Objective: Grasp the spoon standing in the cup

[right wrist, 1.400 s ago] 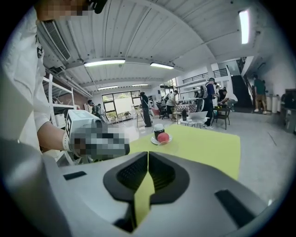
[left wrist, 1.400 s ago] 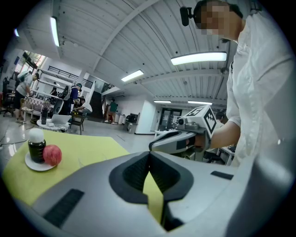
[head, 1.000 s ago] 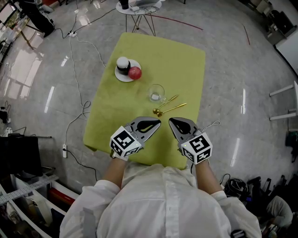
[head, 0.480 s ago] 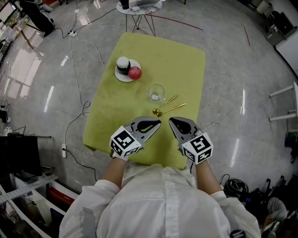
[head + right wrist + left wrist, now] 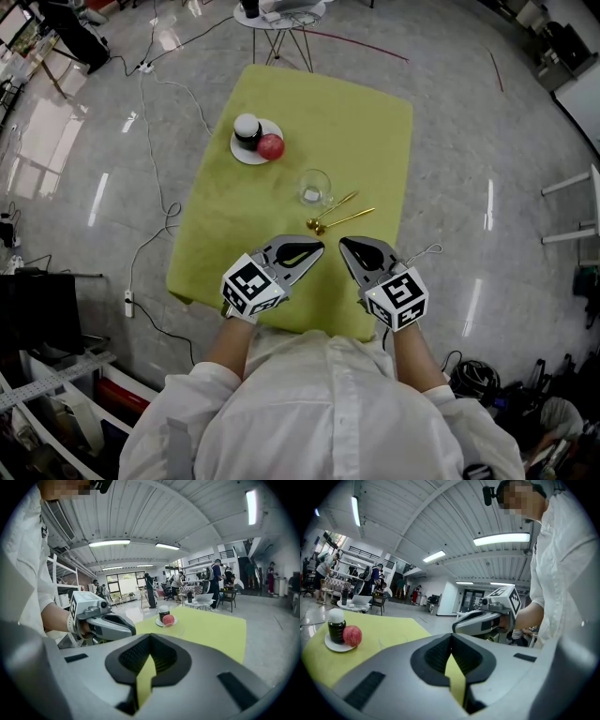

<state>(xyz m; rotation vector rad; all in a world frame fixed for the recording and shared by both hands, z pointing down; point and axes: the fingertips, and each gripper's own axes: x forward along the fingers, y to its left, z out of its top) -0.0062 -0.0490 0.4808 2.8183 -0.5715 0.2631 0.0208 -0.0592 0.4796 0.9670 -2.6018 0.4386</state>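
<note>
Left gripper (image 5: 316, 250) and right gripper (image 5: 344, 245): both have jaws closed tip to tip with nothing between them, and touch nothing. They sit side by side over the near edge of the yellow-green cloth (image 5: 366, 122). Two gold spoons (image 5: 341, 221) lie flat just ahead of the tips. Glass cup (image 5: 315, 187) is just beyond them. Plate (image 5: 249, 152) with jar (image 5: 247, 129) and apple (image 5: 271, 146) sits further ahead-left. Glossy grey floor (image 5: 469, 141), cables (image 5: 169, 94).

You see cup (image 5: 316, 187): clear glass, upright, just above frame centre | gold spoon (image 5: 345, 219): lying flat, lower right of cup | second gold spoon (image 5: 342, 201): flat, just right of cup
</note>
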